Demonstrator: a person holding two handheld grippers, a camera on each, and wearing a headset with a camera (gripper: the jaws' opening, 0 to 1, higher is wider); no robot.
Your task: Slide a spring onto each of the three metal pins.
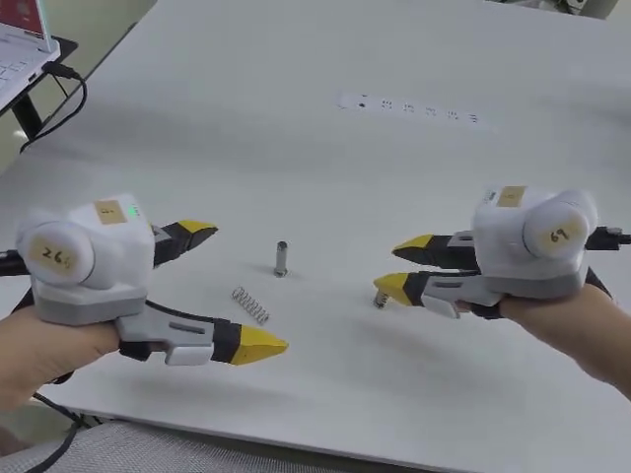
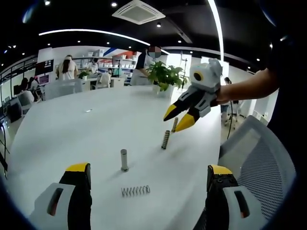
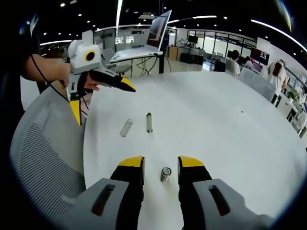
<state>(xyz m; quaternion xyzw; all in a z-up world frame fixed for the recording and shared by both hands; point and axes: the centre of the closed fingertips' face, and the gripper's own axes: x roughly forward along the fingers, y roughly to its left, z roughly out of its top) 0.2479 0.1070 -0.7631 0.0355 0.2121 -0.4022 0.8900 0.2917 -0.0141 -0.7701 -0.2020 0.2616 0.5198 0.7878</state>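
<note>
Left gripper point(image 1: 235, 287) wide open and empty, right gripper point(image 1: 399, 265) narrowly parted, holding nothing, near a spring-covered pin point(image 2: 165, 139): I should pinch the loose spring point(image 1: 250, 304), lying beside the bare upright pin point(image 1: 281, 258), lightly at mid-coil.

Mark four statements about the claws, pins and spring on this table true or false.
1. The left claw is wide open. True.
2. The right claw grips the spring. False: the spring lies loose on the table, and neither claw touches it.
3. The bare pin stands upright. True.
4. The bare pin sits between the right claw's jaws. False: it stands apart, out in the open. A second pin is at the tips of those jaws.
</note>
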